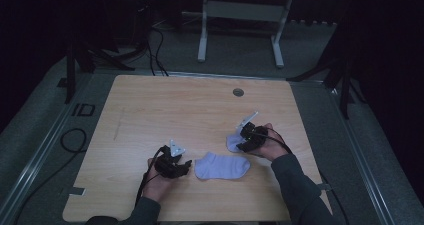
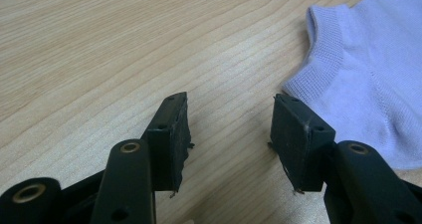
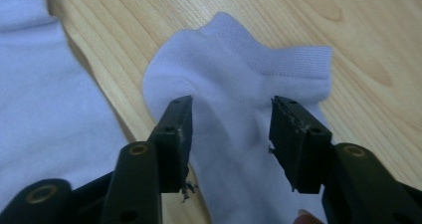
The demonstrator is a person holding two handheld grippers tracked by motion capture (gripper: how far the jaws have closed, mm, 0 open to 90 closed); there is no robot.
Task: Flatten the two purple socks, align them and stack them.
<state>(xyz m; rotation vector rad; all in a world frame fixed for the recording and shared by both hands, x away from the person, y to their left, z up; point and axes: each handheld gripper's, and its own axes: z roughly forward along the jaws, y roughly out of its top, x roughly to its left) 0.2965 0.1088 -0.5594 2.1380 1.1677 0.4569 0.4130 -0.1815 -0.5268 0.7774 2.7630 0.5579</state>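
Observation:
Two pale lilac ankle socks lie on the wooden table. One sock lies flat near the front middle; its cuff shows at the right of the left gripper view. My left gripper is open just left of that sock, jaws over bare wood, not touching it. The second sock lies further right, partly under my right gripper. In the right gripper view that sock lies between the open jaws, with the first sock at the left.
A round cable hole sits near the table's far edge. Beyond the table stand a white frame's legs and black tripod legs. Cables lie on the grey floor at the left.

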